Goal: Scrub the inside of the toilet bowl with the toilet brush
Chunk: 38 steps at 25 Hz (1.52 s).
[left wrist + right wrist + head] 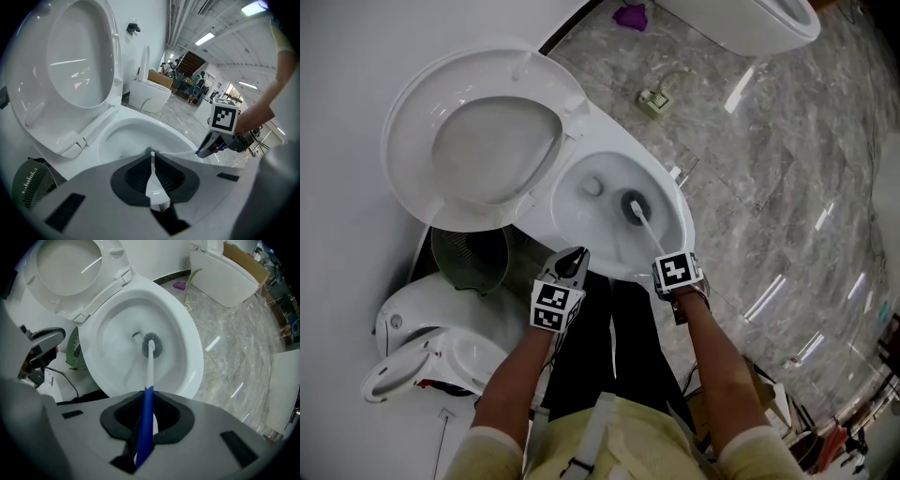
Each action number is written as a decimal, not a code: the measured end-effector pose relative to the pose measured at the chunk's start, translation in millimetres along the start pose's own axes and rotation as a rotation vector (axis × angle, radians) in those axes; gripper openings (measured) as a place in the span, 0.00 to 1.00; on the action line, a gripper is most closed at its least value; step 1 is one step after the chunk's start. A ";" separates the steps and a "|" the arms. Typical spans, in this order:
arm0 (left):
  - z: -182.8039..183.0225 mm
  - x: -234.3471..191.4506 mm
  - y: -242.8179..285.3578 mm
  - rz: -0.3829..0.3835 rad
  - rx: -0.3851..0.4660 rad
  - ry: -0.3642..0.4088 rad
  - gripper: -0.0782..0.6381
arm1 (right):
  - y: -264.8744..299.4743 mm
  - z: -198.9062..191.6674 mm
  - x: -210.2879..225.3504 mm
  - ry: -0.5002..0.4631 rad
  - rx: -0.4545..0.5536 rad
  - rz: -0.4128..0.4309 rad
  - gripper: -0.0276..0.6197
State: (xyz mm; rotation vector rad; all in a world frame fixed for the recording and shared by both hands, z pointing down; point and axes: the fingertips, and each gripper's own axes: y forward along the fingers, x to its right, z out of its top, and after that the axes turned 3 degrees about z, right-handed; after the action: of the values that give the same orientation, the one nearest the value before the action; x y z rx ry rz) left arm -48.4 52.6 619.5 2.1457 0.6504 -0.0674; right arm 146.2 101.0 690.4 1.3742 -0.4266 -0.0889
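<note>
We judge the toilet brush (149,366) to be a light tool. Its plastic shaft looks stiff enough to carry pressure down to a springy bristle head (152,344). The shaft is thin and smooth, so it may roll or slide between the pads once the head drags on wet porcelain. The best hold is high on the blue grip (144,427), far from the bowl, clamped squarely so the brush cannot pivot.

That is where the right tongs (146,393) have it: the jaws are narrowed onto the blue grip, which runs straight up between the pads. From there the white shaft reaches down into the toilet bowl (190,341). The head sits low inside the bowl, just beside the drain opening and apparently against the inner wall. Whether it is pressing hard we cannot tell.

The left tongs (152,153) hover at the near rim of the bowl, to the left of the brush. Their jaws are drawn together at the tips and nothing is between them. The seat (478,141) is up behind the bowl, so the whole inside is open to the brush.
</note>
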 end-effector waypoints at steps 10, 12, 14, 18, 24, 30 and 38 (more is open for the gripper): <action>-16.0 13.0 -5.8 0.001 -0.011 -0.016 0.15 | 3.8 -41.2 -11.8 -0.054 -0.063 0.009 0.15; -19.0 15.6 -7.2 0.000 -0.013 -0.021 0.15 | 1.7 -41.9 -20.6 -0.050 -0.060 0.035 0.15; -21.9 18.1 -8.5 -0.002 -0.013 -0.027 0.15 | -4.0 -42.3 -30.8 -0.033 -0.068 0.060 0.15; -26.0 20.0 -10.7 -0.003 -0.015 -0.033 0.15 | -0.3 -42.9 -51.3 -0.055 -0.084 0.126 0.15; -24.2 10.7 -11.9 0.009 -0.008 -0.042 0.15 | 4.8 -41.0 -69.2 -0.127 -0.148 0.149 0.15; -23.1 -4.0 -12.1 0.038 -0.007 -0.065 0.15 | 9.0 -15.8 -87.3 -0.157 -0.120 0.188 0.15; -16.7 -12.3 -8.4 0.042 0.003 -0.089 0.15 | 13.4 28.3 -113.0 -0.210 -0.046 0.213 0.15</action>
State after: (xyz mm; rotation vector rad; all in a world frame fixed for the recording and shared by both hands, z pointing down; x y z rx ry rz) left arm -66.1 64.1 627.0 2.1450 0.5539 -0.1411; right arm 30.0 112.1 679.7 1.2716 -0.7402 -0.0675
